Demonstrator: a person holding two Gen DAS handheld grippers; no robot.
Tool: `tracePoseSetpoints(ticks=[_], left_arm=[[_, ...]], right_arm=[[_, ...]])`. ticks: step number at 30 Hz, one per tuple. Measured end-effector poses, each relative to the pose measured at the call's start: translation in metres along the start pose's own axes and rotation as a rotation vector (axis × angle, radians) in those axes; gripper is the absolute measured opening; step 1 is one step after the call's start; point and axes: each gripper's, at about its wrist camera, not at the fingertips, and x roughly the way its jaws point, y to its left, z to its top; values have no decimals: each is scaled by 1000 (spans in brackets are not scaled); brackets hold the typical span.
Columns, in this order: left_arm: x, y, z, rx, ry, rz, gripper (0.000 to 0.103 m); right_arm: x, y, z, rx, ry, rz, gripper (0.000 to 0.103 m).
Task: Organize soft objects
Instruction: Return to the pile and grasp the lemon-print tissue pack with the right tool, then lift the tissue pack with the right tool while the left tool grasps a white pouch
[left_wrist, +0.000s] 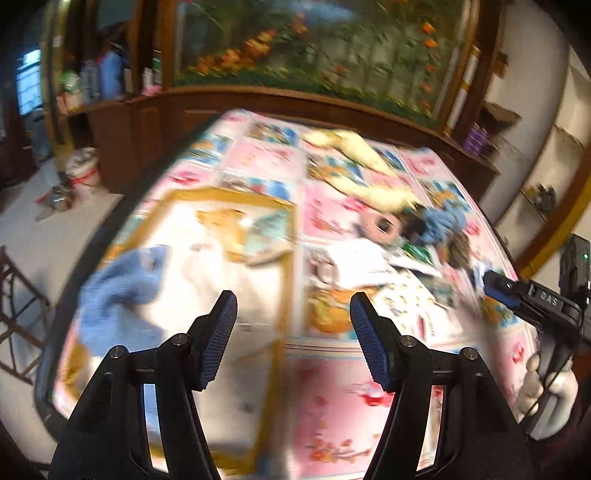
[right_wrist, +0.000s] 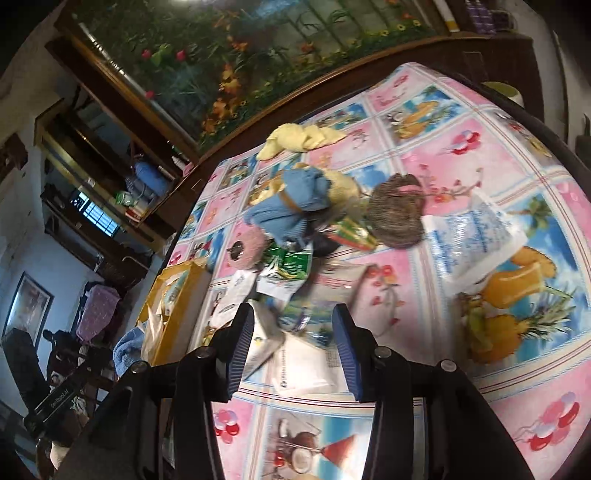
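At the left edge of the table (left_wrist: 369, 424), which was covered with a pink and blue picture tablecloth, a light blue towel (left_wrist: 122, 291) lay on the corner of a white cloth with a yellow border (left_wrist: 229, 280). The left gripper (left_wrist: 293, 332) hung over this cloth with its jaws apart and nothing between them. Toward the far edge of the table a pale yellow cloth (left_wrist: 354, 162) was lying stretched out. To the right of the middle there was a mixed pile: a pink ring-shaped thing (right_wrist: 245, 251), a blue garment (right_wrist: 291, 206), a green and white packet (right_wrist: 288, 264) and, beside them, a brown woven hat with a pink band (right_wrist: 397, 210). The right gripper (right_wrist: 293, 345) was above a white plastic bag (right_wrist: 306, 365) near the front edge, its jaws released, and the pads did not press on anything. More to the right a clear bag with blue print (right_wrist: 469, 236) lay flat on the tablecloth. A hand in a white glove (left_wrist: 550, 391) held the handle of the right gripper at the right edge of the table.
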Motion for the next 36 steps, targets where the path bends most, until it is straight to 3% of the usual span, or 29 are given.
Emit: tracePoseSetpoints(ticks=[4, 8, 13, 17, 21, 23, 27, 32, 36], left_arm=[[46, -28, 15, -21, 88, -67, 64], [95, -44, 33, -11, 144, 7, 64], [138, -55, 49, 11, 161, 74, 64], [165, -63, 47, 62, 217, 128, 64], [169, -65, 37, 56, 247, -10, 65], [166, -68, 34, 94, 247, -20, 63], [158, -75, 24, 147, 269, -91, 29], [142, -75, 9, 121, 311, -186, 27], [128, -63, 7, 19, 322, -295, 27]], right_arm=[[-2, -18, -3, 30, 8, 6, 45], [0, -16, -8, 14, 21, 36, 45], [-1, -16, -13, -27, 32, 35, 45], [4, -20, -14, -28, 47, 36, 45], [8, -20, -15, -25, 56, 44, 45], [11, -16, -15, -34, 67, 52, 45], [17, -4, -18, -66, 94, 69, 45], [29, 11, -25, -123, 151, 78, 45], [38, 24, -34, -196, 208, 91, 45]])
